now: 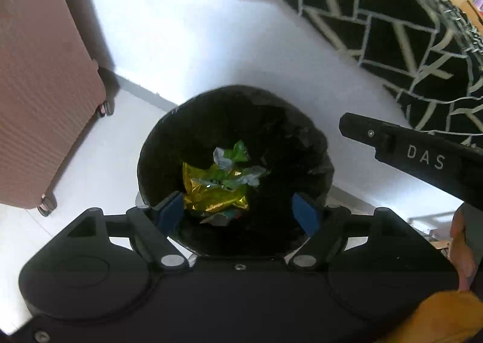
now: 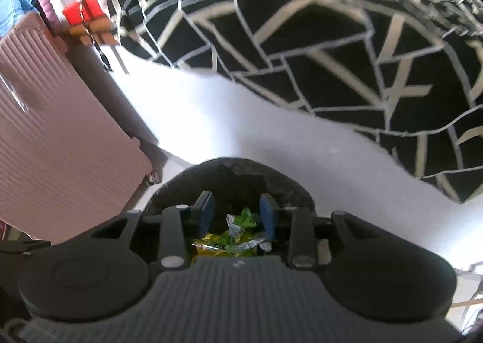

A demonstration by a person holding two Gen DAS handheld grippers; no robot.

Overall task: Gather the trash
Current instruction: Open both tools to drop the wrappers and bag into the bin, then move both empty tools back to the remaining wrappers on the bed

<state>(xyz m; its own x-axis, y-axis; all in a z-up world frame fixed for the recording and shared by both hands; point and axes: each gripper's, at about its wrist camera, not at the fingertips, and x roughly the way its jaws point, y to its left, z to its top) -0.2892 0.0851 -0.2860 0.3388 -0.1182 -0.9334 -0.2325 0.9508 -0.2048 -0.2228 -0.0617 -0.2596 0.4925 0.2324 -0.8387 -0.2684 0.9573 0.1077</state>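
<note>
Trash: crumpled yellow-and-green foil wrappers (image 1: 215, 183), lower centre, inside the round black bin (image 1: 157, 143).
Left hand-held gripper (image 1: 237, 213): jaws wide apart, empty, above the bin.
Right hand-held gripper (image 2: 237, 216): partly open, empty.
Handling: likely light, crinkly, slippery; pinch a raised fold.

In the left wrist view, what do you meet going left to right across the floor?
Pink suitcase → black bin holding crumpled wrappers → right gripper → black patterned rug.
</note>
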